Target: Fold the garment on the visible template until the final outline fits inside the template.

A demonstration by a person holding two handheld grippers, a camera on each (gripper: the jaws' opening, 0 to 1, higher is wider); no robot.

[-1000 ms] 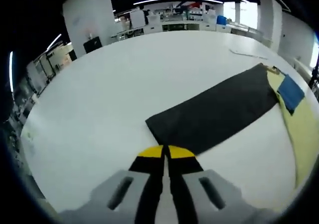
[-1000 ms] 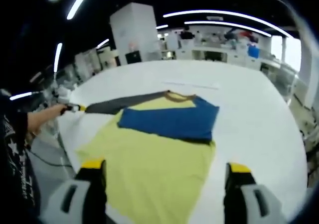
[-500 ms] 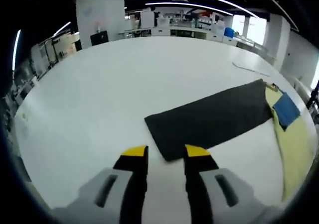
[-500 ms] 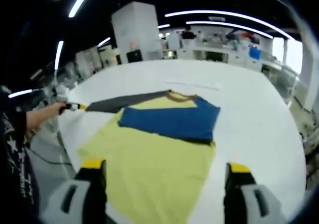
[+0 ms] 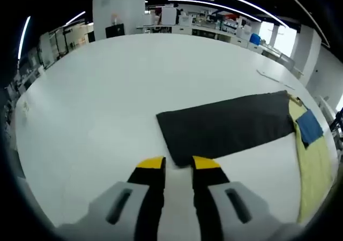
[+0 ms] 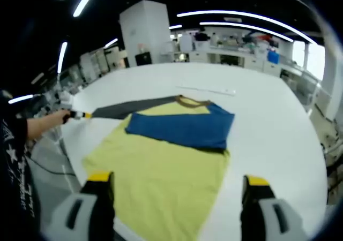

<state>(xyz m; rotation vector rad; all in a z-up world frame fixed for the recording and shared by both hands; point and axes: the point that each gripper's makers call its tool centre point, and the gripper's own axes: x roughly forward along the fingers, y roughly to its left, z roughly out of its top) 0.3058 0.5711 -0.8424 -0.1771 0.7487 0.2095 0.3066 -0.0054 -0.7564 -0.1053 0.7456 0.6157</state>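
Observation:
The garment is a yellow shirt (image 6: 161,168) spread flat on the white table (image 6: 268,128). Its blue sleeve (image 6: 179,128) is folded across the chest. The dark grey sleeve (image 5: 225,126) lies stretched out flat to the side. My left gripper (image 5: 178,163) is open, its yellow tips right at the near corner of the grey sleeve's cuff, with nothing pinched. In the right gripper view a hand holds that left gripper (image 6: 80,114) at the end of the grey sleeve (image 6: 131,108). My right gripper (image 6: 178,180) stands wide open over the shirt's hem.
A thin white strip (image 6: 206,90) lies on the table beyond the collar, also seen as a strip (image 5: 273,76) in the left gripper view. A person's sleeve (image 6: 16,160) is at the left table edge. Benches and shelves stand far behind.
My left gripper, shut on the grey sleeve's cuff a second ago, has opened and let it go; the cuff now lies flat. The right gripper has stayed open and still.

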